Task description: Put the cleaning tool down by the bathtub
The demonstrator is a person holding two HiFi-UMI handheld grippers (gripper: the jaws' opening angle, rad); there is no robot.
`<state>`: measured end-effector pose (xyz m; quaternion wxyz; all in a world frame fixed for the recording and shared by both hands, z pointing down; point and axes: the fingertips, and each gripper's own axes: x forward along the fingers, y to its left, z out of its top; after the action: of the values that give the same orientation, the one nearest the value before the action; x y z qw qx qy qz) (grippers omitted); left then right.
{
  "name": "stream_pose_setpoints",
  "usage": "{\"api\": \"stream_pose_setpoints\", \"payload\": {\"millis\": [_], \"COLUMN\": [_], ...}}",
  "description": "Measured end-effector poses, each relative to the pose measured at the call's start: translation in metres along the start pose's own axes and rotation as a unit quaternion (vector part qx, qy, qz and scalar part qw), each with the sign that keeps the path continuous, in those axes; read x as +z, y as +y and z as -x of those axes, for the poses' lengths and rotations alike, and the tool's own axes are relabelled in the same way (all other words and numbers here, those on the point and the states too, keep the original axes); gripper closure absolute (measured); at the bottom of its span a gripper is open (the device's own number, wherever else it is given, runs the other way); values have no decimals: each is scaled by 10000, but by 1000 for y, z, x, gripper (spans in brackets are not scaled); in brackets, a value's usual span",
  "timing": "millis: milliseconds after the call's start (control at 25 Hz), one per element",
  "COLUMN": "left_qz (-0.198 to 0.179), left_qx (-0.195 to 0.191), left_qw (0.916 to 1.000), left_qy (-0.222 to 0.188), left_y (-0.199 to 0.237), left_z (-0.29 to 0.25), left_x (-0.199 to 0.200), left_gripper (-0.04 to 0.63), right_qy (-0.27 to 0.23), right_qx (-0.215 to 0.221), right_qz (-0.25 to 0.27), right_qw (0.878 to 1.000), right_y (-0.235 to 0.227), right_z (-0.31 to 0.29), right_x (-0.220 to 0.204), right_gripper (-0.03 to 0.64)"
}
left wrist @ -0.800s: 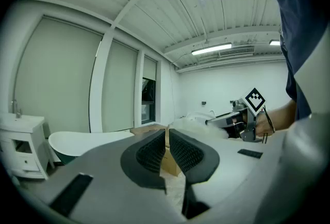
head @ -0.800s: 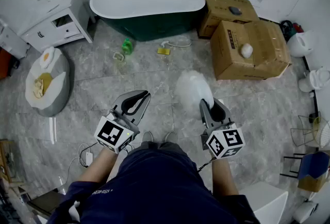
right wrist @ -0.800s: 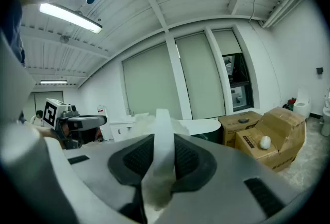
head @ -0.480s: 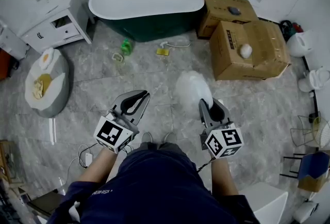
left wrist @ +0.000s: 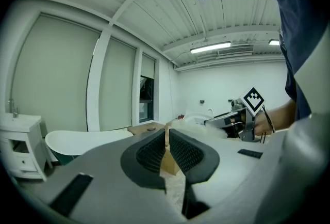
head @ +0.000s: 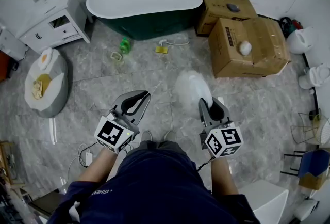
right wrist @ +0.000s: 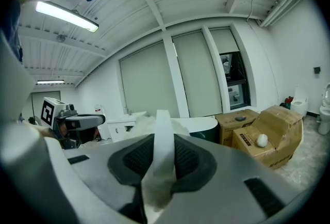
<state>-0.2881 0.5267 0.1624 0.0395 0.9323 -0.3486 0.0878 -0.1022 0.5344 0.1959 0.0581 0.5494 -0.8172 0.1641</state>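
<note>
The cleaning tool is a white fluffy duster point(head: 192, 86) with a flat white handle point(right wrist: 162, 150). My right gripper point(head: 209, 109) is shut on that handle, and the fluffy head sticks out ahead of it over the marble floor. My left gripper point(head: 135, 101) is held beside it at the same height, its jaws shut with nothing between the pads point(left wrist: 154, 153). The bathtub point(head: 144, 3), white inside and dark green outside, stands at the far wall, well ahead of both grippers. It also shows in the left gripper view point(left wrist: 82, 140) and behind the handle in the right gripper view point(right wrist: 201, 125).
Two cardboard boxes point(head: 247, 45) stand right of the tub, a white vanity cabinet point(head: 51, 16) to its left. A green bottle point(head: 125, 45) and a small yellow item point(head: 162, 50) lie on the floor before the tub. A grey cushion point(head: 46, 81) lies at left.
Both grippers keep their places and grips. The head view has drifted slightly, so the tub and boxes sit a touch higher and further left.
</note>
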Motion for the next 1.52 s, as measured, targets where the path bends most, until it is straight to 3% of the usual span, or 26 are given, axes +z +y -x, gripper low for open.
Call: {"api": "stream_pose_setpoints", "payload": {"millis": [880,1520], "left_qz": [-145,-135], "left_qx": [166,131], "left_qw": [9997,9998], "left_qy": [78,51], "left_y": [-36,-8], "left_z": [-65,-116], "left_x": [7,14], "left_gripper": [549,548], "right_qy": [23,-5], "right_qx": [191,76], "right_qz": [92,28], "right_qw": [9998,10000], "right_y": [-74,-117], "right_z": [13,-19], "right_x": [2,13], "right_gripper": [522,522]}}
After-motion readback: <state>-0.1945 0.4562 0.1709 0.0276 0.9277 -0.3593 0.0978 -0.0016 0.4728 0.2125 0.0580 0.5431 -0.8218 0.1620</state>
